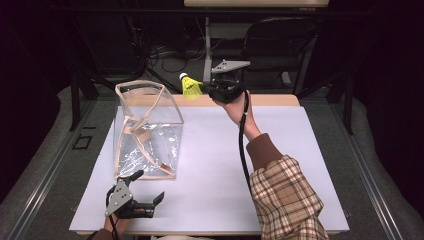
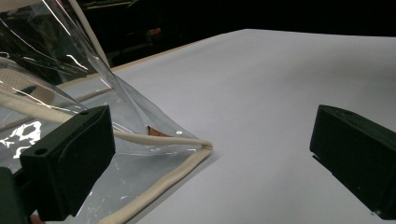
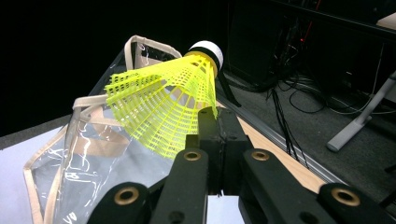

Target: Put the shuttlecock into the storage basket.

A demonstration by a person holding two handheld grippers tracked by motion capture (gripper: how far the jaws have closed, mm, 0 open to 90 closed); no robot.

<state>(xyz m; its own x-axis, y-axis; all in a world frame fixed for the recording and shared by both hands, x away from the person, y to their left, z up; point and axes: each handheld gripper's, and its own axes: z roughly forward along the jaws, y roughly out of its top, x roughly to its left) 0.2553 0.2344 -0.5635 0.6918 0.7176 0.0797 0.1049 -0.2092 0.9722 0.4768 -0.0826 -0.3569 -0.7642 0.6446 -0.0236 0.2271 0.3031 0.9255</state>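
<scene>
- Right gripper [image 1: 206, 90] is pinching a yellow shuttlecock [image 1: 190, 86] by its skirt edge, beside the clear bag [image 1: 145, 130]'s mouth; the thin grip is risking a slip.
- Left gripper [image 1: 142, 192], jaws spread, is waiting beside the bag's near corner; unheld, the bag could be tipping.

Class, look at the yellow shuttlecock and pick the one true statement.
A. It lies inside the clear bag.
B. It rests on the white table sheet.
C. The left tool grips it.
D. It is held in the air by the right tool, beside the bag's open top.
D: the right tool is shut on the skirt of the shuttlecock, held up beside the open top of the clear bag, while the left tool is open near the bag's front corner.
</scene>
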